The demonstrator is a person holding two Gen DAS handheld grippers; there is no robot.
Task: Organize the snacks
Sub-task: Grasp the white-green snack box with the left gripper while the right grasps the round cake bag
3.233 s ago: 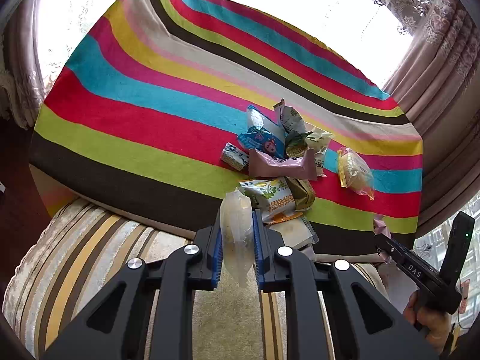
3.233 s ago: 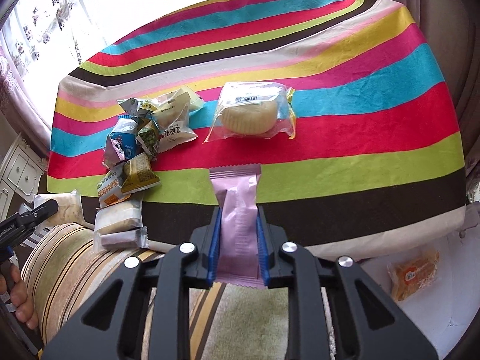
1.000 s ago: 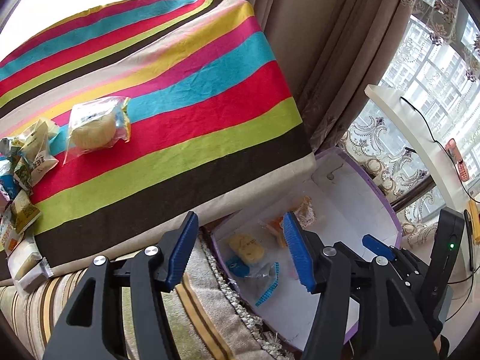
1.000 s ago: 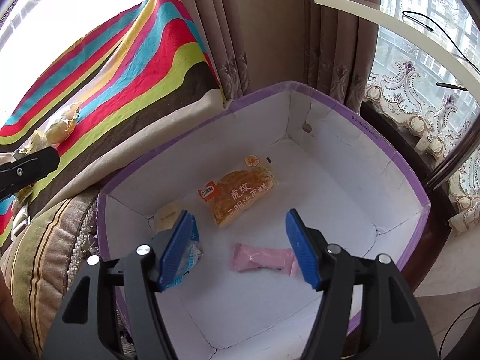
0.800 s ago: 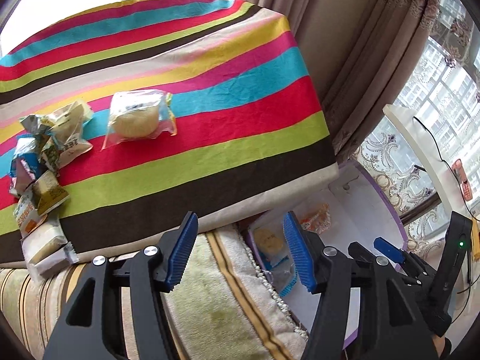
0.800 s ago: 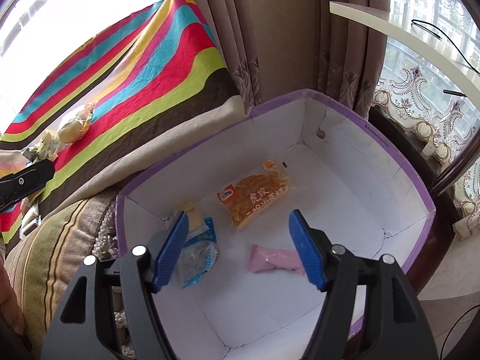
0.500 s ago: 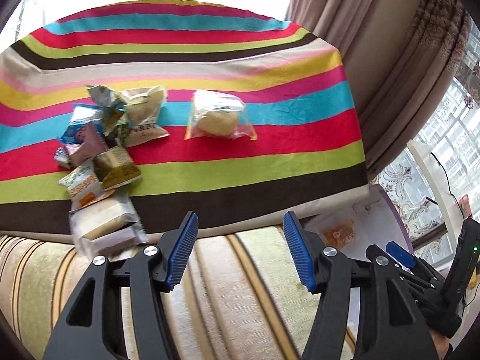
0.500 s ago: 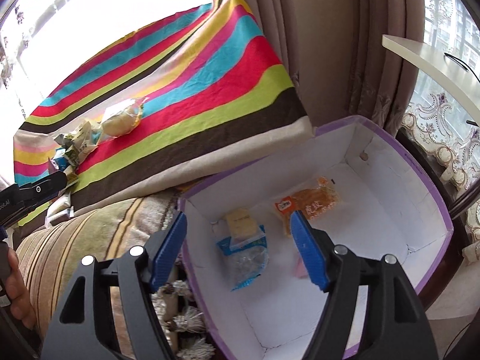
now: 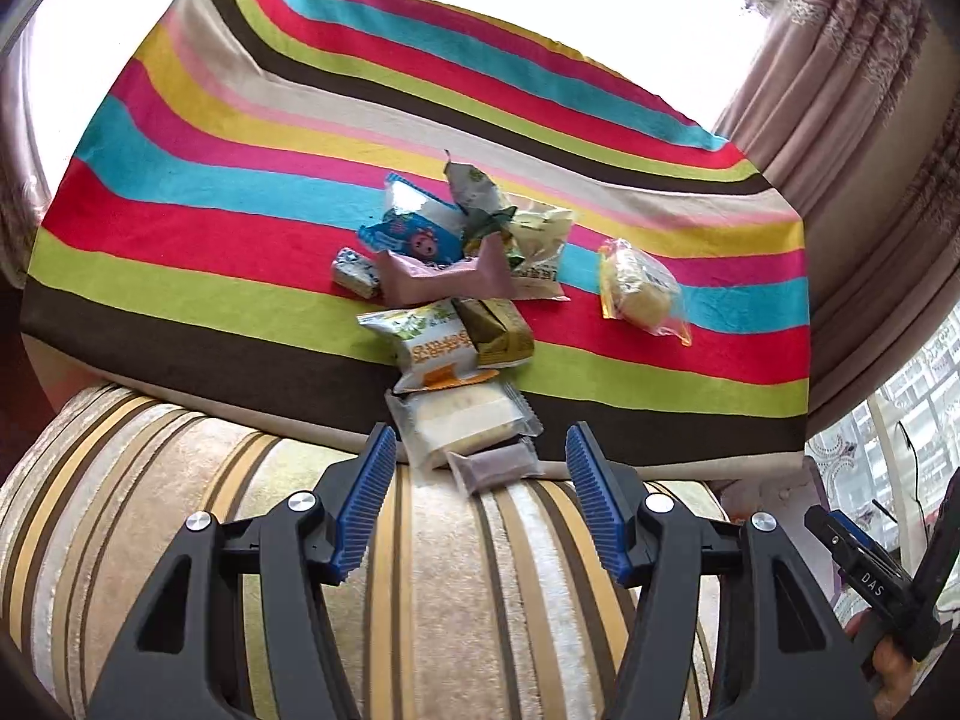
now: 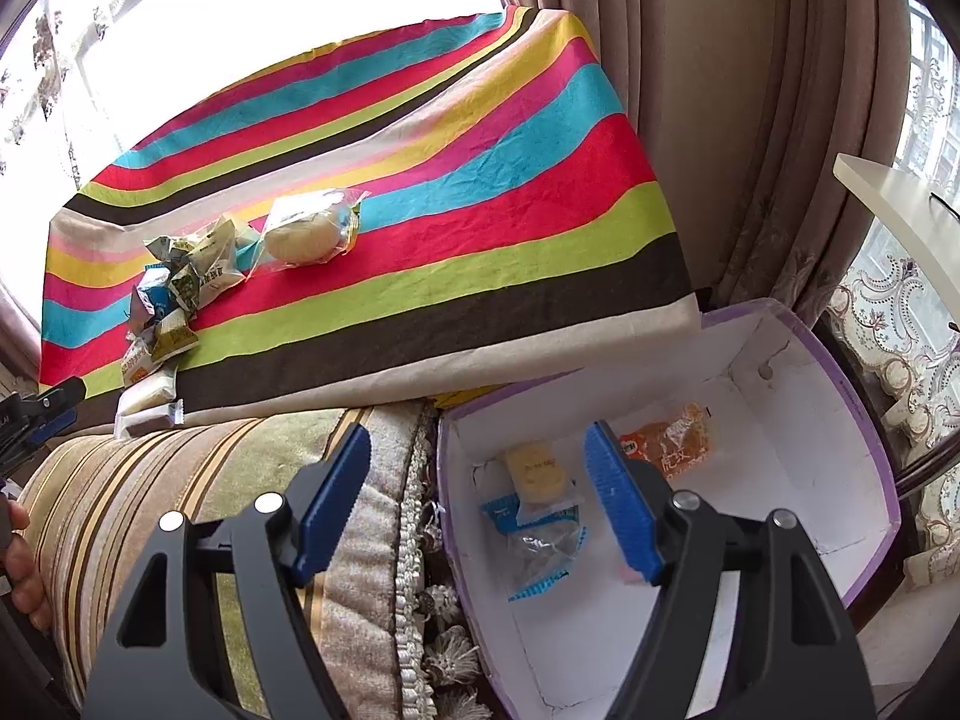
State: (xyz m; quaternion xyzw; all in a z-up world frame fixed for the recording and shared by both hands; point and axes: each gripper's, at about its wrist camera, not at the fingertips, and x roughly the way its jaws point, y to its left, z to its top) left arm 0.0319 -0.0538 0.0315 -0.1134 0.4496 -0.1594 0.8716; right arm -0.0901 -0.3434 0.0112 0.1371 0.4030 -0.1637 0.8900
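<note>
My left gripper (image 9: 480,450) is open and empty, hovering over the striped sofa arm just short of the snack pile (image 9: 456,276) on the striped cloth. Nearest its fingers lie a white cake packet (image 9: 462,426) and a small dark packet (image 9: 495,471) at the cloth's front edge. A bun packet (image 9: 639,291) lies apart to the right. My right gripper (image 10: 477,450) has nothing between its jaws, which are opening, above the near-left corner of the purple-rimmed box (image 10: 840,360). In the box lie an orange packet (image 10: 672,441), a yellow cake packet (image 10: 534,471), a blue-edged clear packet (image 10: 546,540) and a pink packet (image 10: 624,576), mostly hidden by a finger.
The striped cloth (image 10: 480,180) covers a raised surface behind the sofa arm (image 10: 210,480). Curtains (image 10: 750,120) hang at the right, and a white shelf (image 10: 900,198) juts over the box. A tasselled fringe (image 10: 432,600) lies between sofa and box.
Both grippers held packets earlier and are now empty. The left gripper swung from the box back to face the snack pile. The right gripper pulled back from the box and its jaws widened.
</note>
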